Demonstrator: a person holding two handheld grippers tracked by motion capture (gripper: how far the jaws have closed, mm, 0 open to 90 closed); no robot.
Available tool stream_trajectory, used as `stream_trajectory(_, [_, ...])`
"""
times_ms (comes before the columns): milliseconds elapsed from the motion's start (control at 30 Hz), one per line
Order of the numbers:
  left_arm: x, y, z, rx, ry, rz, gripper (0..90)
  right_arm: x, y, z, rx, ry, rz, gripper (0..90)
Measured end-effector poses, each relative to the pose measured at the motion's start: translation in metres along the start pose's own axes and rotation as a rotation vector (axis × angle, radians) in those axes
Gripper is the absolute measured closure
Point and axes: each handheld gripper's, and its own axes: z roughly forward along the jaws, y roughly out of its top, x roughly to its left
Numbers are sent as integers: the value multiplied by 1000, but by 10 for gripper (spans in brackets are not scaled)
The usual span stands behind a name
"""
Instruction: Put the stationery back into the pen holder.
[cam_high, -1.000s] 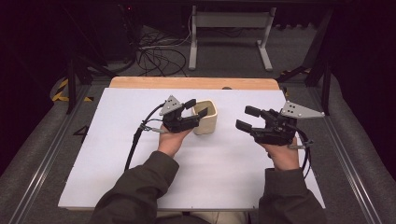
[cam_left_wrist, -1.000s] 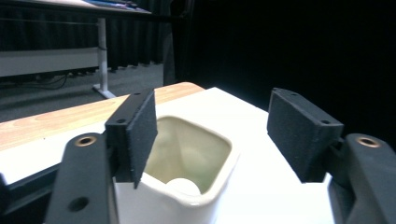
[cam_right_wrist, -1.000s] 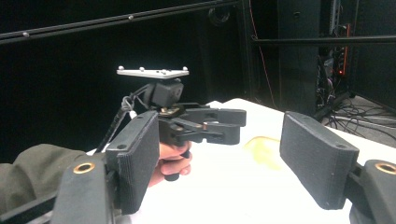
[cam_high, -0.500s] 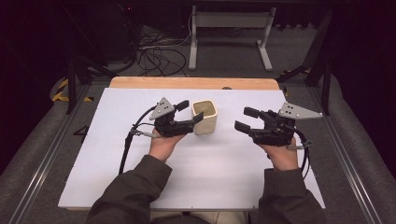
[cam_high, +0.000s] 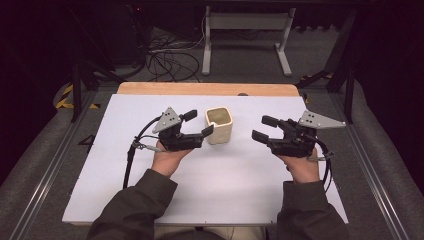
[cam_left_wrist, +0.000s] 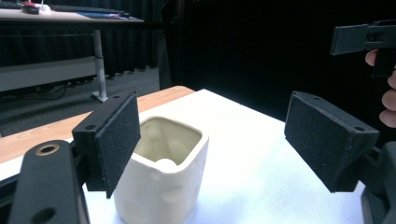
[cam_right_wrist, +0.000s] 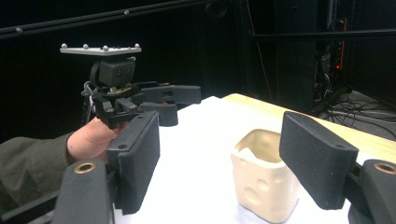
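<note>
A cream square cup (cam_high: 220, 125) with dimpled sides stands upright on the white tabletop (cam_high: 225, 185), between the two hands. My left gripper (cam_high: 199, 123) is just left of it, open, and its jaws have just been opening with nothing between them. In the left gripper view the cup (cam_left_wrist: 161, 179) sits just past the left pad (cam_left_wrist: 116, 140), apart from the right one. My right gripper (cam_high: 262, 128) hovers open to the cup's right, a short gap away. The right gripper view has the cup (cam_right_wrist: 266, 182) ahead of its spread jaws and the left gripper (cam_right_wrist: 140, 100) beyond.
A wooden strip (cam_high: 200, 89) runs along the table's far edge. Behind it the floor holds tangled cables (cam_high: 170, 60) and a metal stand's legs (cam_high: 245, 45). Grey rails (cam_high: 45, 165) flank the table on both sides.
The left gripper has let go of the cup, opened, and drawn back to the left and slightly up. The cup stays standing. The right hand has not moved.
</note>
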Motion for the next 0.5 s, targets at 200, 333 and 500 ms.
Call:
stream_trajectory(200, [0, 2, -7, -9, 3, 8, 191, 1, 0, 0, 1, 3, -2, 297])
stream_trajectory(333, [0, 4, -13, -18, 8, 10, 188, 0, 0, -1, -3, -1, -1, 297])
stream_trajectory(500, [0, 7, -21, -28, 14, 26, 186, 0, 0, -3, -8, -3, -2, 297])
